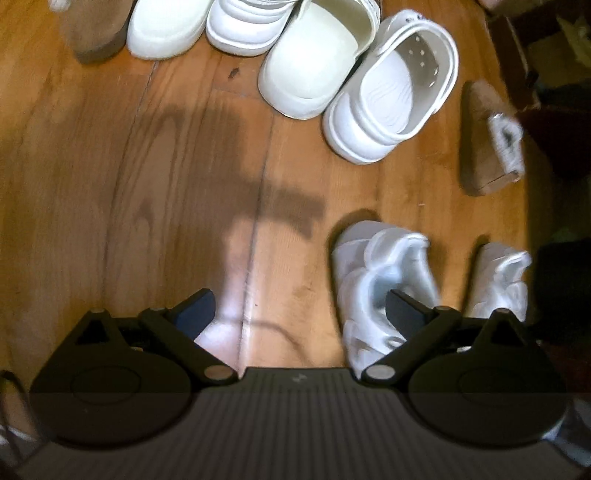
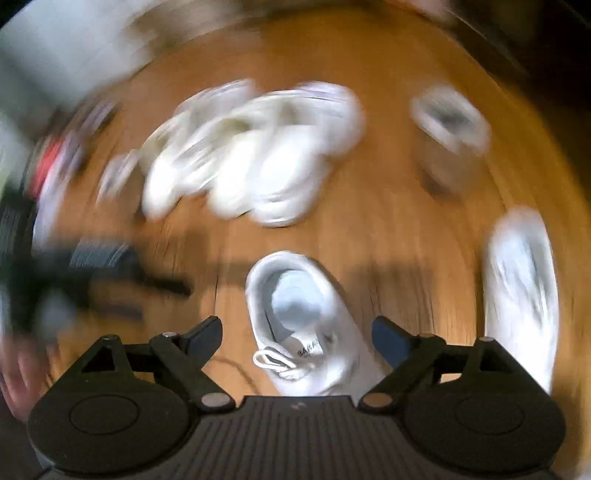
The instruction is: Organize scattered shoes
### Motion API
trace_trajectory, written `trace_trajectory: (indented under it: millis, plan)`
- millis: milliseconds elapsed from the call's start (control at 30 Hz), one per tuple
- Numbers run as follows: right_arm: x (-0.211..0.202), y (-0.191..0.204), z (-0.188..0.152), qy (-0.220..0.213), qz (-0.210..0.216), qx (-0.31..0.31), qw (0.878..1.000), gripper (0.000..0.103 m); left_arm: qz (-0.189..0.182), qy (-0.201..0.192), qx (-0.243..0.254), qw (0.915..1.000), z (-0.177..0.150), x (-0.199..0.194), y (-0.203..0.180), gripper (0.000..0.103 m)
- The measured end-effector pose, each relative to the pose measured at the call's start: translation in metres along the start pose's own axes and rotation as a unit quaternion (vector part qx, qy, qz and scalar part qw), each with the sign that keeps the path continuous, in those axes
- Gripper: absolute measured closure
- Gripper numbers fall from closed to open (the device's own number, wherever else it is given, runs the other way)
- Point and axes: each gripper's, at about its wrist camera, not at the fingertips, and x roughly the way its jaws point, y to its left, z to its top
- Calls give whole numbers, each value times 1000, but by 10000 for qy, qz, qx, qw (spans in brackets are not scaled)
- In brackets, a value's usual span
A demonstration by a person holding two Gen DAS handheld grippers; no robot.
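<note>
Both grippers look down on a wooden floor (image 1: 147,184). My left gripper (image 1: 299,310) is open with only bare floor between its fingers. Its right finger (image 1: 404,312) hangs over a white sneaker (image 1: 369,266); a matching sneaker (image 1: 498,280) lies further right. Beyond them are a white clog (image 1: 395,96), a cream clog (image 1: 314,62) and a tan fleece-lined slipper (image 1: 487,144). My right gripper (image 2: 297,332) is open; a white laced sneaker (image 2: 295,295) sits between its fingers, and the pads stand clear of it.
More white shoes (image 1: 166,22) and a tan shoe (image 1: 96,33) line the top edge. Dark boxes (image 1: 546,55) stand at the right. The blurred right wrist view shows a heap of white shoes (image 2: 251,147), a tan slipper (image 2: 447,147), another sneaker (image 2: 521,288) and a dark object (image 2: 110,273).
</note>
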Motion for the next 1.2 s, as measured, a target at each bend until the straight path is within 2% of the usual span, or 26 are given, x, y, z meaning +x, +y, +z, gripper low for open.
trace_trajectory:
  millis: [67, 167, 233, 400, 467, 533, 733, 900, 933, 1000, 1100, 1167, 1200]
  plan:
    - [21, 17, -9, 186, -97, -814, 9965, 14, 152, 154, -37, 9998, -1, 10, 7, 3]
    - [40, 25, -16, 483, -248, -1186, 9915, 15, -80, 376, -366, 9986, -4, 17, 19, 3]
    - [50, 24, -15, 578, -317, -1185, 9908, 15, -148, 417, -384, 9983, -4, 18, 19, 3]
    - [76, 9, -14, 878, -502, -809, 9916, 13, -98, 365, -161, 9992, -4, 16, 11, 3]
    - [77, 10, -14, 839, -615, -802, 9913, 32, -102, 352, -144, 9992, -3, 17, 8, 3]
    - [72, 8, -13, 880, -687, -554, 9922, 37, -89, 336, -133, 9993, -2, 17, 4, 3]
    - [49, -37, -15, 709, -796, 779, 9912, 40, -80, 232, 151, 9996, -2, 18, -17, 3]
    - [39, -62, -17, 596, -1286, 1077, 9840, 40, -113, 237, 257, 9993, -3, 26, -28, 3]
    - [40, -65, -17, 597, -1402, 1051, 9827, 40, -103, 238, 285, 9993, -4, 28, -30, 3]
    - [43, -71, -18, 559, -1639, 1055, 9792, 30, -102, 235, 376, 9990, -5, 34, -34, 3]
    - [35, -73, -16, 304, -1857, 1116, 9758, 29, -94, 159, 538, 9984, -7, 44, -40, 3]
    - [18, -69, -9, -80, -1684, 1157, 9789, 15, -59, 35, 669, 9977, -7, 52, -47, 3]
    - [4, -65, -5, -331, -1483, 1242, 9806, 13, 11, -60, 759, 9971, -7, 56, -50, 3]
